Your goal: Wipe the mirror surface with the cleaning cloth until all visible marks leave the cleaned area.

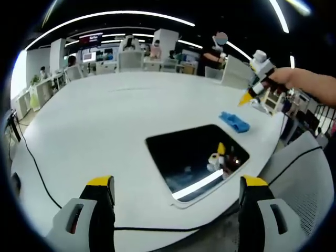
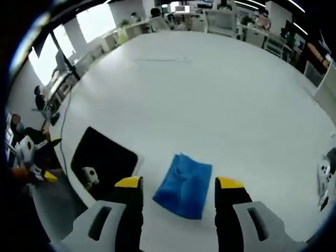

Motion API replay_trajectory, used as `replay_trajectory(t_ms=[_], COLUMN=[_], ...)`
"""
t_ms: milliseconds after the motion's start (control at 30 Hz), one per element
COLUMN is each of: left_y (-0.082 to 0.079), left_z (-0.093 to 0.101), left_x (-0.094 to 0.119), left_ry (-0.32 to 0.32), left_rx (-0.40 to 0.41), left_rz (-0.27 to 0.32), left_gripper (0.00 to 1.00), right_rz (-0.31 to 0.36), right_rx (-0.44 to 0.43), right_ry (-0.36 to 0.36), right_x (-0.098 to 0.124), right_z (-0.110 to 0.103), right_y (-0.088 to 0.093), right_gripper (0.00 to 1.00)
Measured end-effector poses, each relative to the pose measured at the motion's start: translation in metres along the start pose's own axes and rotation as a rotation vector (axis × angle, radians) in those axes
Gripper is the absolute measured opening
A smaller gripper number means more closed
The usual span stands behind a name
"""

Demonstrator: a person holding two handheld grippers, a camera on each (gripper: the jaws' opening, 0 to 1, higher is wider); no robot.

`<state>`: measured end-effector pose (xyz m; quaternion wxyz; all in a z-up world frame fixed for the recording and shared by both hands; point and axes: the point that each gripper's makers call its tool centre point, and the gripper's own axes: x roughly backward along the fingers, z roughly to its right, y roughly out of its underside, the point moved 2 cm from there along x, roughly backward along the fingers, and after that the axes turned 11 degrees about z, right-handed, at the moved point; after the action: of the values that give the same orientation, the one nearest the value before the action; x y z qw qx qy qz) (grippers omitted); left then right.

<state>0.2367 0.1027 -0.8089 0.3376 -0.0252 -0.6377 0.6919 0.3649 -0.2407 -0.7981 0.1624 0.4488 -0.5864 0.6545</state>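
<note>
Mirror (image 1: 197, 157): flat on the white counter (image 1: 105, 121) near its curved edge; a dark rounded rectangle in a pale frame. In the left gripper view its long axis runs from lower left to upper right, one corner just at the counter's rim.
Mirror in the right gripper view (image 2: 102, 157): dark slab at lower left, beside the cloth but apart from it.
Cloth (image 2: 184, 185): blue, rumpled, roughly rectangular, lying on the counter between the right gripper's (image 2: 179, 184) yellow-tipped jaws, its long axis running away from the camera.
Cloth in the left gripper view (image 1: 234, 121): small blue patch just beyond the mirror's far corner, not touching it.
Right gripper: jaws wide apart, holding nothing (the cloth lies under the gap, untouched as far as can be seen). In the left gripper view it (image 1: 245, 97) hangs above the cloth, held by a hand (image 1: 283, 79).
Left gripper (image 1: 177, 184): jaws wide apart, empty, aimed at the mirror from short of it.
Reflections: light strips and a gripper show in the glass.
Writing: none legible.
Background: office desks and chairs (image 1: 131, 60).
</note>
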Motion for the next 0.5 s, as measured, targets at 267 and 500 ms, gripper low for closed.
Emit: replay_trajectory(t_ms=[267, 500], left_y=[0.002, 0.001], left_z=[0.003, 0.0], left_x=[-0.002, -0.002], left_ry=[0.02, 0.013], left_rx=[-0.001, -0.009], left_rz=[-0.005, -0.002], left_gripper=[0.99, 0.99], right_rz=[0.007, 0.047], right_rx=[-0.093, 0.017], right_ry=[0.059, 0.114], right_x=[-0.037, -0.048], right_z=[0.009, 0.014], right_y=[0.028, 0.033], right_gripper=[0.27, 0.02])
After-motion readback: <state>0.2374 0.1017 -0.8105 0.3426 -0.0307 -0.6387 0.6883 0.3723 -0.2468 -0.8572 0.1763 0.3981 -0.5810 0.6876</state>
